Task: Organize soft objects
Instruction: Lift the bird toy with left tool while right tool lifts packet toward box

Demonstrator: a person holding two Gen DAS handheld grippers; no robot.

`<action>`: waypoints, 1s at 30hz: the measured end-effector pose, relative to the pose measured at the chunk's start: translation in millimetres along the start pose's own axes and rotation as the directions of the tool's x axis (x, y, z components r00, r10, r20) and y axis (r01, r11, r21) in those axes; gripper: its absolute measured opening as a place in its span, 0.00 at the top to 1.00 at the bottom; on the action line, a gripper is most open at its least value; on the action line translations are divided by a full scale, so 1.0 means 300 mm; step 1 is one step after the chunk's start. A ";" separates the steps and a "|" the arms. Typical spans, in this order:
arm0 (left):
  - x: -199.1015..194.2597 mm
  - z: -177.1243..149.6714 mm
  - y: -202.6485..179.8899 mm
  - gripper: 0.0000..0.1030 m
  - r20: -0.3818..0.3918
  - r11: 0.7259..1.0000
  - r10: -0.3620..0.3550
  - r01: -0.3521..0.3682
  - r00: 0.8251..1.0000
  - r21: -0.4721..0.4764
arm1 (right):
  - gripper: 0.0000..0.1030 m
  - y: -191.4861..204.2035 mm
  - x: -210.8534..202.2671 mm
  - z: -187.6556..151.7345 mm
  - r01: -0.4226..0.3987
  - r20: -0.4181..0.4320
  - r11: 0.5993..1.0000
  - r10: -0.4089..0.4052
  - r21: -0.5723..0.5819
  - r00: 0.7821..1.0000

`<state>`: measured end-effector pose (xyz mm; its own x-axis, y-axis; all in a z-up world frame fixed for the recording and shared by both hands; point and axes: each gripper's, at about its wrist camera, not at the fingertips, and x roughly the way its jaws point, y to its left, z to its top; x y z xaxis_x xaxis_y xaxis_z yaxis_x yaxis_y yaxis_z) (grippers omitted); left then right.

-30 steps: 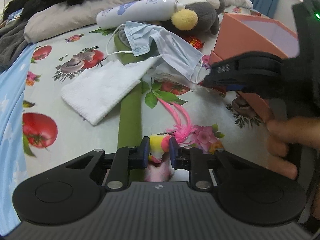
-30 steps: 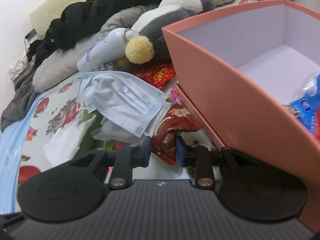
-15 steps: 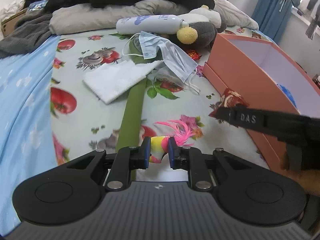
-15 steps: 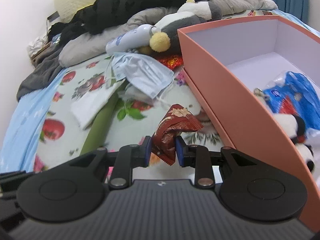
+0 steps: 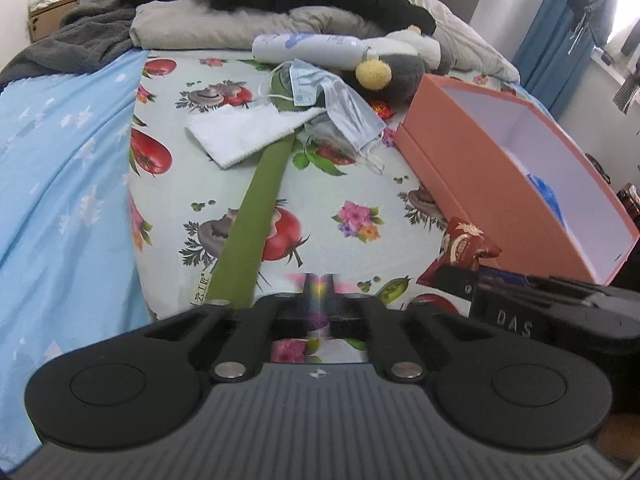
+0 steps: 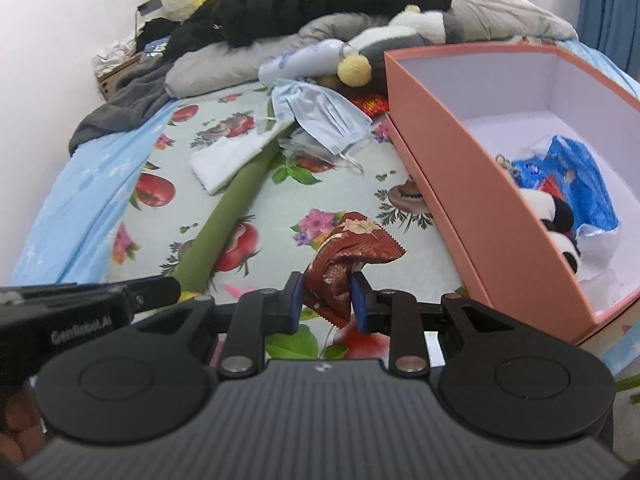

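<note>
My right gripper (image 6: 325,300) is shut on a dark red patterned pouch (image 6: 348,252) and holds it above the bed, left of the pink box (image 6: 472,184). The pouch also shows in the left wrist view (image 5: 464,244). My left gripper (image 5: 319,292) is shut on a small pink and yellow feathery toy (image 5: 319,291), blurred between the pads. Inside the box lie a blue packet (image 6: 576,184) and a panda plush (image 6: 556,216). A blue face mask (image 5: 332,100), a white cloth (image 5: 240,132) and a grey plush (image 5: 396,68) lie on the bed.
A long green strap (image 5: 256,208) runs down the floral sheet. A white bottle (image 5: 308,46) lies by the plush. Dark clothes and pillows (image 5: 260,4) pile at the far end. A light blue sheet (image 5: 60,180) covers the left side.
Both grippers have risen and pulled back from the bed with their loads. The pink toy now sits deeper between my left pads. The red pouch hangs farther from the box wall.
</note>
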<state>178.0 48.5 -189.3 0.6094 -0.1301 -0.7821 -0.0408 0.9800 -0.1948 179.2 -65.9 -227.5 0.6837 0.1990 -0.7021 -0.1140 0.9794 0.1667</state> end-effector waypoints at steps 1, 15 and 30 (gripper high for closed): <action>-0.012 0.002 -0.003 0.99 0.007 1.000 -0.001 0.001 1.000 -0.006 | 0.72 0.001 -0.009 0.002 -0.005 0.002 1.000 0.005 -0.004 1.000; 0.013 -0.112 0.017 0.98 -0.072 1.000 -0.014 0.015 0.997 0.022 | 0.78 0.004 0.023 -0.112 -0.048 -0.087 0.996 0.042 -0.071 0.995; 0.094 -0.093 0.046 0.55 -0.108 0.983 0.000 0.020 0.994 0.182 | 0.61 -0.024 0.174 -0.035 -0.158 -0.149 0.987 0.160 0.025 0.976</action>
<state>172.5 54.1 -230.4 0.5201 -0.1457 -0.8416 0.1159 0.9883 -0.0994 208.1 -62.1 -272.7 0.5417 0.3563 -0.7613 -0.2029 0.9344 0.2929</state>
